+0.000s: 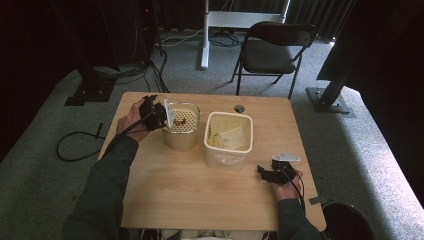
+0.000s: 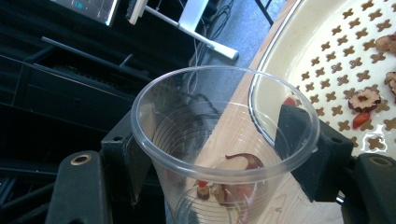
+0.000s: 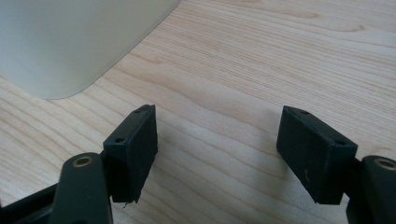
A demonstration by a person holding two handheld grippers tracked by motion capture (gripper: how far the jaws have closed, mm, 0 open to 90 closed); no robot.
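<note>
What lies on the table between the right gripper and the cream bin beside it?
Nothing: bare wood separates the right gripper from the cream bin, seen in the right gripper view.

no text, label, brand, number or sign can be read in any view

High view looks forward and down over the whole wooden table (image 1: 200,185) from the person's side, left gripper view sits close along its jaws at the perforated strainer (image 2: 345,56), right gripper view close and low at the cream bin (image 3: 70,42), both on that tabletop.
</note>
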